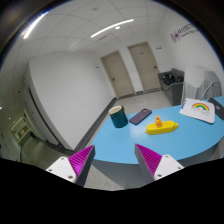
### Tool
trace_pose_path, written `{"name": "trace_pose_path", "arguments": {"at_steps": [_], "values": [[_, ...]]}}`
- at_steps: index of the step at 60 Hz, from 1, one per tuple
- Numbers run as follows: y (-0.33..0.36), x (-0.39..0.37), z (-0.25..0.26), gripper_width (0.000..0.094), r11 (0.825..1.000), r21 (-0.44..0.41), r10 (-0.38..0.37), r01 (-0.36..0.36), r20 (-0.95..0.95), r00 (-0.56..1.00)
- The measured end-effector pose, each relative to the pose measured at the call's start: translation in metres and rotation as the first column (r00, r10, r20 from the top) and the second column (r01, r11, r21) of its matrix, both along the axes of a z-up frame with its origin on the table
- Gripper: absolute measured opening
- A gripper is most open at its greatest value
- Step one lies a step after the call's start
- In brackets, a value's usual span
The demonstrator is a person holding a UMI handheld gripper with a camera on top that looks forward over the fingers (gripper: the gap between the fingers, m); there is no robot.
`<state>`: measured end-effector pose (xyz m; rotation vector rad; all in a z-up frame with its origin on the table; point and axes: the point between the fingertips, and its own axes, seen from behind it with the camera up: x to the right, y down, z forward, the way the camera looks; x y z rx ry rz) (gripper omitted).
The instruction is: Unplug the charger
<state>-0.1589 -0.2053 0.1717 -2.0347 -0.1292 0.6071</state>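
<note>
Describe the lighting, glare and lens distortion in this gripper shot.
Gripper view: strong fisheye bends the walls and doors and curves the blue table edge. Ceiling light strips blow out white, and a pale sheen lies on the tabletop near the rainbow card. The open fingers sit dim in front; the dark cup and yellow toy are evenly lit.

Blue table (135, 143) with cup (118, 116), phone (140, 116)

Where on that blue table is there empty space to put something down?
The blue table is bare just beyond the open claw, in front of the dark green cup and the yellow toy. It is more crowded farther back, around the phone and the rainbow card.
</note>
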Motion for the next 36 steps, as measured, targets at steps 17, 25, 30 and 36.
{"name": "trace_pose_path", "arguments": {"at_steps": [17,25,30,36], "values": [[0.058,0.052,-0.028,0.0824,0.994,0.002,-0.107,0.107,0.068,0.992],[0.116,0.087,-0.064,0.0823,0.980,-0.015,-0.195,0.199,0.146,0.970],[0.157,0.106,-0.084,0.0790,0.971,0.000,-0.233,0.238,0.205,0.951],[0.209,0.120,-0.099,0.0756,0.962,0.058,-0.271,0.266,0.281,0.921]]}}
